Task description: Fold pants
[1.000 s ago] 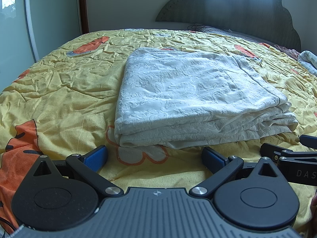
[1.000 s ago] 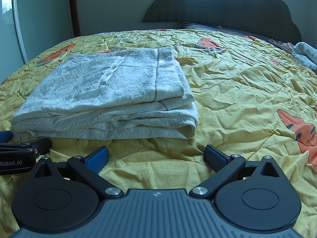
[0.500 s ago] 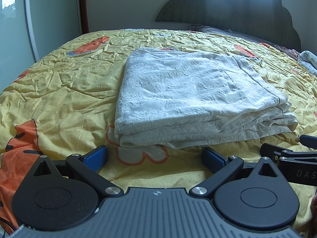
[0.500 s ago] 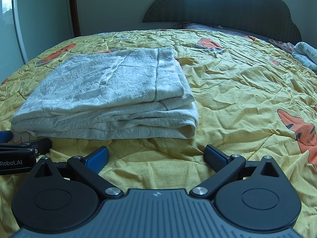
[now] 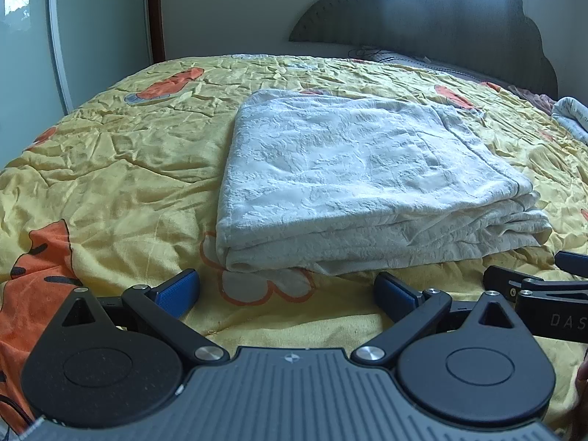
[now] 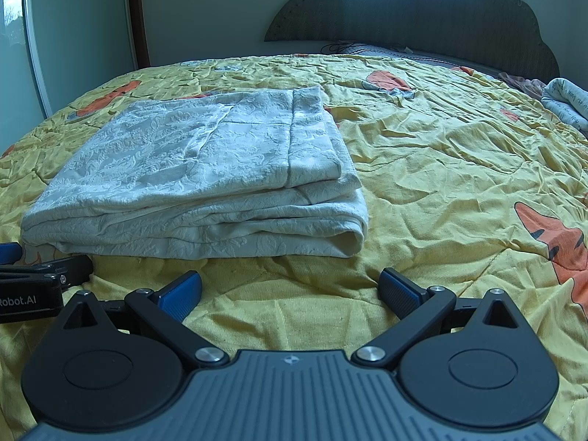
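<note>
the white pants [image 5: 360,169] lay folded into a thick, squarish stack in the middle of the bed [image 5: 110,169], several soft layers showing along the near edge. the cloth had a raised, embossed floral weave, a bit crinkled on top, with a stitched hem band running down the right side in the right wrist view [image 6: 205,169]. under it the yellow bedspread [image 6: 441,169] was thin and heavily creased, printed with orange cartoon shapes and a white flower outlined in orange just by the stack's near corner.

the left gripper [image 5: 286,294] sat low on the bedspread just short of the stack, jaws spread wide, nothing between them, blue ribbed pads [image 5: 176,292] on black linkage arms. the right gripper [image 6: 290,294] sat the same way near the stack's right corner, jaws wide and empty too, its pads [image 6: 398,294] apart from the cloth. each one showed at the edge of the other's camera, side by side.

at the far end stood a dark padded headboard [image 6: 415,11] with a scalloped top, and a rolled pale blanket [image 6: 566,103] lay at the right edge of the bed.
</note>
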The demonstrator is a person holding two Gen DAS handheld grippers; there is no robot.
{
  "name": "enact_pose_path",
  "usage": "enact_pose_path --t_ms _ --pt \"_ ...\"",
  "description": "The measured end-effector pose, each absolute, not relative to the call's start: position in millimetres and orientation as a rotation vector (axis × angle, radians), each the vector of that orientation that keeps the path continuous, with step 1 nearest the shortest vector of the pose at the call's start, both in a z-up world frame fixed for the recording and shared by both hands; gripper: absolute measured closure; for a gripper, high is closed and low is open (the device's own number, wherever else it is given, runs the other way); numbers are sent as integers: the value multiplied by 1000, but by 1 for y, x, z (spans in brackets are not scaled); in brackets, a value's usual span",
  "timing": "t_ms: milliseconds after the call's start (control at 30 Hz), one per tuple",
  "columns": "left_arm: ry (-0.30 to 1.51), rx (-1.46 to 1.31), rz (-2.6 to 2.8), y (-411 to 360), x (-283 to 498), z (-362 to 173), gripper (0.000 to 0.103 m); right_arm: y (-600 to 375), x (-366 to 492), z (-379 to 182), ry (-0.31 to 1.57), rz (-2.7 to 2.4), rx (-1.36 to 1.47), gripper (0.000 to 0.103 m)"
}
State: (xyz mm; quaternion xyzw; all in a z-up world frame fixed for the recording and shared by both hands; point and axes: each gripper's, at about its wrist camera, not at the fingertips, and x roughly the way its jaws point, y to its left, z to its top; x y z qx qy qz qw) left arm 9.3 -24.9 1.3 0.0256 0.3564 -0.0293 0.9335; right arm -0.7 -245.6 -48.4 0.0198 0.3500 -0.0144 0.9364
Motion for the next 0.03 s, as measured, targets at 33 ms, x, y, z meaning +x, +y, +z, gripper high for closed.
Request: enact_pose_path --t_ms 33 --pt "730 58 -55 -26 10 1 0 -246 -1 -48 715 -30 41 0"
